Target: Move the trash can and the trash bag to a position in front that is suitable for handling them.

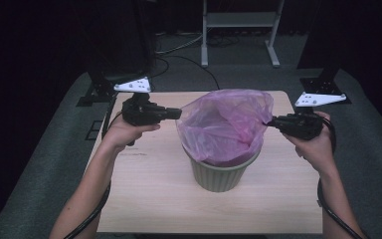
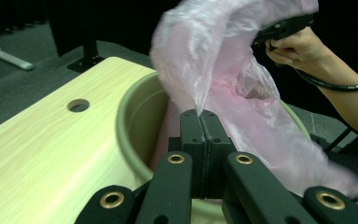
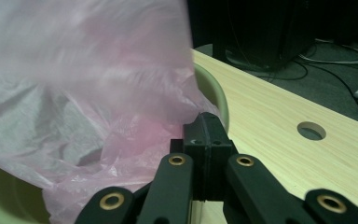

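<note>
A pale green bin [image 1: 221, 175] stands in the middle of the wooden table [image 1: 149, 199]. A pink plastic bag [image 1: 226, 124] sits in it and billows above the rim. My left gripper [image 1: 179, 113] is shut on the bag's left edge. In the left gripper view the film [image 2: 214, 56] rises from between the closed jaws [image 2: 200, 114], just over the bin's rim [image 2: 126, 116]. My right gripper [image 1: 270, 121] is shut on the bag's right edge. The right gripper view has its jaws [image 3: 204, 116] pinching the film [image 3: 98, 93] beside the rim [image 3: 214, 93].
The tabletop has a round cable hole [image 2: 78, 105] near one corner and another [image 3: 311, 130] near the other. Black stand bases [image 1: 94, 89] flank the table's far corners, and a grey metal frame [image 1: 238, 20] stands behind on the carpet. Cables lie on the floor.
</note>
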The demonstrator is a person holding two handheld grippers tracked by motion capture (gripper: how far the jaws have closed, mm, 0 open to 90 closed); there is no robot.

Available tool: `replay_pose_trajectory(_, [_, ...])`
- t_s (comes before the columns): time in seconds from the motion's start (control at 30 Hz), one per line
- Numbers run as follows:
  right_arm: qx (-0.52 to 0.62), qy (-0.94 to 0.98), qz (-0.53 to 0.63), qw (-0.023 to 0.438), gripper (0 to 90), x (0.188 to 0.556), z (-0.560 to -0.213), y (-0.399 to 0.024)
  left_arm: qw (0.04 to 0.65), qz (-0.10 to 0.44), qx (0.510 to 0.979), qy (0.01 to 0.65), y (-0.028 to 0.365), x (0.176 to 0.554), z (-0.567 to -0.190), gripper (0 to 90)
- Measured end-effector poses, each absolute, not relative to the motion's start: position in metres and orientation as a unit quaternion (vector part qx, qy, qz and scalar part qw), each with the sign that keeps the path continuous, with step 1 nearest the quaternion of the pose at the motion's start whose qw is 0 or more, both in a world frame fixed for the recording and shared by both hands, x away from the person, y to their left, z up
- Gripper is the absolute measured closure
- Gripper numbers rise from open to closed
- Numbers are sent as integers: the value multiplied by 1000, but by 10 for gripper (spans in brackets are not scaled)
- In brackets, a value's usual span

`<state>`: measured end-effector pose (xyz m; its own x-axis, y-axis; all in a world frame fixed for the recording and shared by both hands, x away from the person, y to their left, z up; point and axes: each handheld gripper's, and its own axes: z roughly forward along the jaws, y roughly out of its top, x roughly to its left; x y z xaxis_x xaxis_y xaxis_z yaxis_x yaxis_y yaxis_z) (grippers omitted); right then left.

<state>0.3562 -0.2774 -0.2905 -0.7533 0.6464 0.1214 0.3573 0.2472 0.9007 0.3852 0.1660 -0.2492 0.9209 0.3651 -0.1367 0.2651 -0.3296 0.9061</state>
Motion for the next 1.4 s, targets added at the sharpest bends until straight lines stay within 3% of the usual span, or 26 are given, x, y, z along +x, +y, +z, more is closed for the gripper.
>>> replay_pose_trajectory(0.63, [338,775,509,162,900,352,-285,-291,541,64,805,236,216,383,-248,900])
replay_pose_trajectory(1.4, [372,781,491,103,900,360,-343,-306,505,20,824,258,189,410,-298,899])
